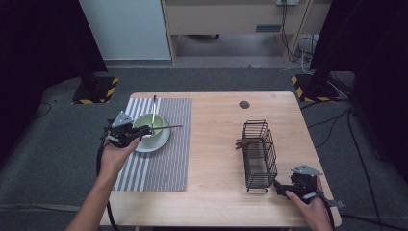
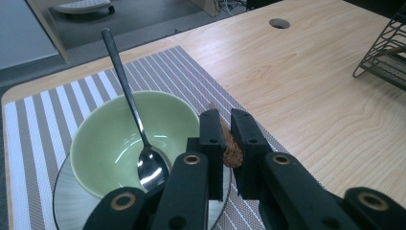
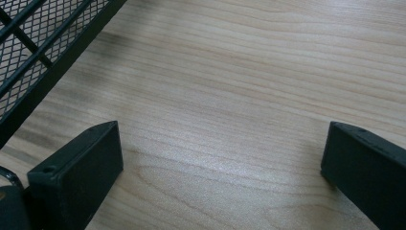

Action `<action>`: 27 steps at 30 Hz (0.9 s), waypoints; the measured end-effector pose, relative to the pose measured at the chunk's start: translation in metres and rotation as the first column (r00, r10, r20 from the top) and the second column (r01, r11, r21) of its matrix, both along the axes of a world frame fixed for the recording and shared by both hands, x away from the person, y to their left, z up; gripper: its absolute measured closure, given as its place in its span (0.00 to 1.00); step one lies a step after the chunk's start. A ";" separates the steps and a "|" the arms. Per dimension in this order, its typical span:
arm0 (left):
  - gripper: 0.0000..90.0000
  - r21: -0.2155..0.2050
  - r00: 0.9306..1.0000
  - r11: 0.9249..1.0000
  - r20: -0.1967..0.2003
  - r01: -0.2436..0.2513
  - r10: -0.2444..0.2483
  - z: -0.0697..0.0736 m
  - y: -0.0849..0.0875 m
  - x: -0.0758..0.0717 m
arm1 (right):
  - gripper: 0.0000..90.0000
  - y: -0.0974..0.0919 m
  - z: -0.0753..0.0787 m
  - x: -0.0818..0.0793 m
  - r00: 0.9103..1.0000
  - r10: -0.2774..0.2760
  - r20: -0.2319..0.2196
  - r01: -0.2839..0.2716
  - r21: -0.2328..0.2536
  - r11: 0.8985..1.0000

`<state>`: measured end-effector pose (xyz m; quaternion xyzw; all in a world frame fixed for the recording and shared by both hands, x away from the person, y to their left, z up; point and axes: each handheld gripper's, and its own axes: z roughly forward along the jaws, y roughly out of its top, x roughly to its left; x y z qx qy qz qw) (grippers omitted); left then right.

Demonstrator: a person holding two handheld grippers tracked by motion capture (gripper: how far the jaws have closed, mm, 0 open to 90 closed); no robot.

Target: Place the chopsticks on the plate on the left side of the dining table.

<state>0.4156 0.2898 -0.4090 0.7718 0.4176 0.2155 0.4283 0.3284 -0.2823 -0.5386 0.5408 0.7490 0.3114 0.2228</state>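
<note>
A thin brown wooden chopstick (image 2: 231,149) with a rough cut end is held level over the green bowl (image 2: 107,139) on the striped placemat (image 1: 163,159). It is clamped between the jaws of the left gripper (image 2: 225,125). The jaws of the right gripper (image 3: 220,158) are seen wide apart over the bare table (image 3: 249,96), beside the wire basket (image 1: 259,154). No writing can be read.

Pale green bowl (image 2: 115,139) on a grey-and-white striped mat (image 2: 43,115), silver spoon (image 2: 136,124), brown stick (image 2: 230,148), black wire basket (image 1: 259,154), light wood-grain tabletop (image 1: 216,130)
</note>
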 end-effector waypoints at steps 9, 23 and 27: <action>0.93 0.009 1.000 1.000 -0.001 -0.010 0.010 -0.015 0.007 -0.016 | 0.01 0.000 0.000 0.000 1.000 0.000 0.000 0.000 0.000 1.000; 0.93 0.035 1.000 0.999 -0.018 -0.008 0.009 -0.036 0.013 -0.032 | 0.01 0.000 0.000 0.000 1.000 0.000 0.000 0.000 0.000 1.000; 0.93 0.032 1.000 0.999 -0.025 -0.010 0.010 -0.042 0.015 -0.035 | 0.01 0.000 0.000 0.000 1.000 0.000 0.000 0.000 0.000 1.000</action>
